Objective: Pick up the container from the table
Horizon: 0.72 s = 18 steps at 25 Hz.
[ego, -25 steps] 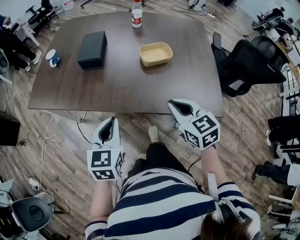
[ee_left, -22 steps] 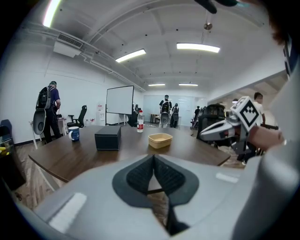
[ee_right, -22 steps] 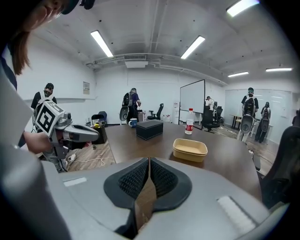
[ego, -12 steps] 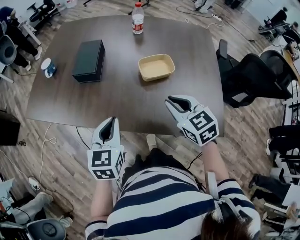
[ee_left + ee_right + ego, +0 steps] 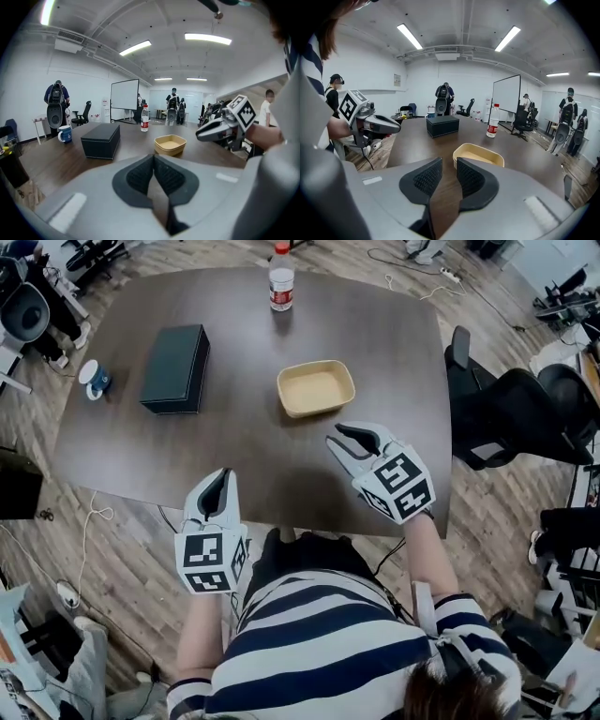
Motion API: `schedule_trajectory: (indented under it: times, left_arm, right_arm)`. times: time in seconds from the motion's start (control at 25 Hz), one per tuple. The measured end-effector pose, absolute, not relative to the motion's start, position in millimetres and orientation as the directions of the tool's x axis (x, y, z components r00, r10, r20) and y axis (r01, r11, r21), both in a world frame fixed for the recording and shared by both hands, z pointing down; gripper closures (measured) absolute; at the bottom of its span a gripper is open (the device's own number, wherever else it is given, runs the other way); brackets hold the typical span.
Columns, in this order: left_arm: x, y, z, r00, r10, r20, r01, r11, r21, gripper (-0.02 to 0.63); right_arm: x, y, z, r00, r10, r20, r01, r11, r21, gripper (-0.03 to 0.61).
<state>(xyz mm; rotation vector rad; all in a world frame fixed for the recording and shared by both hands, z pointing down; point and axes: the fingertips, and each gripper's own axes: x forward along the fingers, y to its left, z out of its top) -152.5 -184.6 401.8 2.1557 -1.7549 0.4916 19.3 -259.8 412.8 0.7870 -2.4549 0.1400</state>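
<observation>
The container [image 5: 316, 388] is a shallow beige tray on the dark table [image 5: 234, 460], right of centre; it also shows as the container [image 5: 171, 144] and the container [image 5: 480, 157]. My right gripper [image 5: 342, 437] hovers over the table's near edge, a short way in front of the tray. Its jaws have just been opening and stand open with nothing between them [image 5: 449, 161]. My left gripper [image 5: 221, 478] sits at the near edge, further left. Its pads meet, so it is shut and empty [image 5: 153, 159].
A black box [image 5: 175, 355] lies left of the tray. A blue-and-white mug [image 5: 94, 379] stands at the far left and a water bottle [image 5: 281, 277] at the far edge. A black office chair [image 5: 511, 418] is right of the table. People stand in the background.
Both grippers have moved forward from over the floor to the table's near edge. The right gripper's jaws have parted.
</observation>
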Motion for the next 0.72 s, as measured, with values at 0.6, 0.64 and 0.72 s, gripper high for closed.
schedule_trajectory:
  times: [0.6,0.64,0.72]
  left_arm:
    - [-155,-242,432,0.158,-0.851,0.501,-0.987,-0.137,0.078,0.614]
    - [-155,-246,434,0.157,-0.849,0.504,-0.988,-0.135,0.081,0.614]
    - [-154,-253,438,0.158,-0.846,0.510,-0.987,-0.132,0.088,0.614]
  right_arm:
    - [8,-331,458,-0.632,-0.443,0.636,-0.431,0.883,0.187,0.456]
    - [7,-334,461,-0.629,-0.438,0.643,-0.417,0.887,0.197,0.456]
    - [6,-340,469,-0.621,-0.426,0.658,-0.385,0.897,0.218,0.456]
